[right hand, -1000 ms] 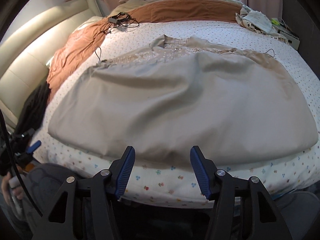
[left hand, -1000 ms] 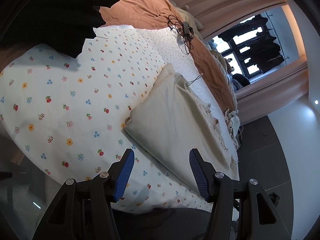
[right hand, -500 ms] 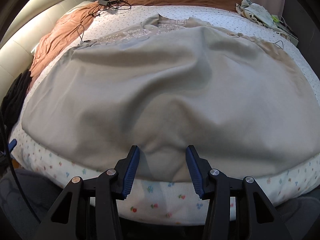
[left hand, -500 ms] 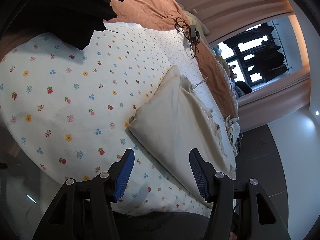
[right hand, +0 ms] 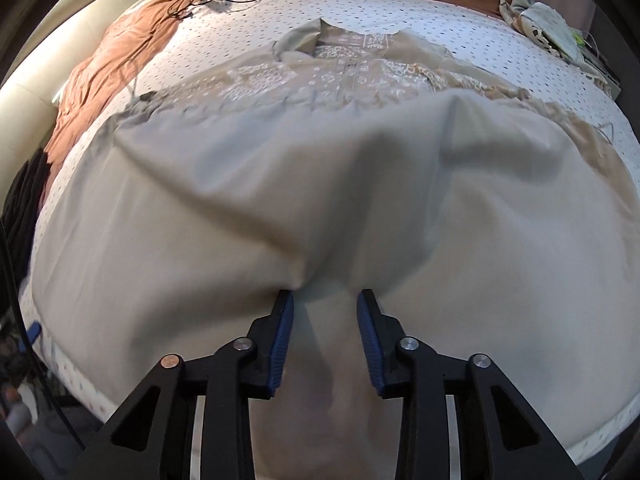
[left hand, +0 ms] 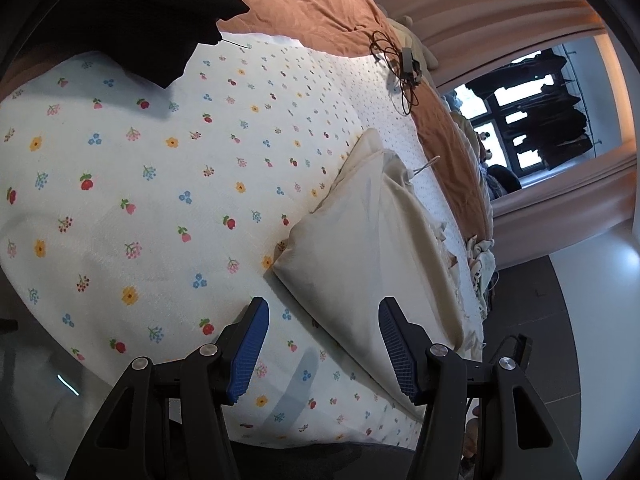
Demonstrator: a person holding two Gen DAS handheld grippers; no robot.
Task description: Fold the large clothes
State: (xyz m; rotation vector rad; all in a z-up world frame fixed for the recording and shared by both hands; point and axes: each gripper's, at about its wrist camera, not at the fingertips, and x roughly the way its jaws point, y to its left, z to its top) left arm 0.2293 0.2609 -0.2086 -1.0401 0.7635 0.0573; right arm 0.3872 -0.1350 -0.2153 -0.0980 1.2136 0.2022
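A large beige garment (right hand: 320,184) with white embroidery near its collar lies spread on the flowered bedsheet (right hand: 440,24). My right gripper (right hand: 325,300) is over its near hem, the jaws partly closed around a bunched ridge of the fabric. In the left wrist view the same garment (left hand: 360,248) shows edge-on at the right, one corner pointing left. My left gripper (left hand: 320,316) is open and empty, hovering above the bedsheet (left hand: 140,200) just in front of that corner.
A black garment (left hand: 132,12) lies at the far left of the bed. A brown blanket (left hand: 320,4) covers the far side, with a charger and cables (left hand: 404,64) on it. A crumpled cloth pile (right hand: 548,20) sits at the far right corner.
My right gripper moved forward onto the beige garment's hem and its jaws narrowed around the fabric, bunching it. My left gripper drifted slightly and stayed open.
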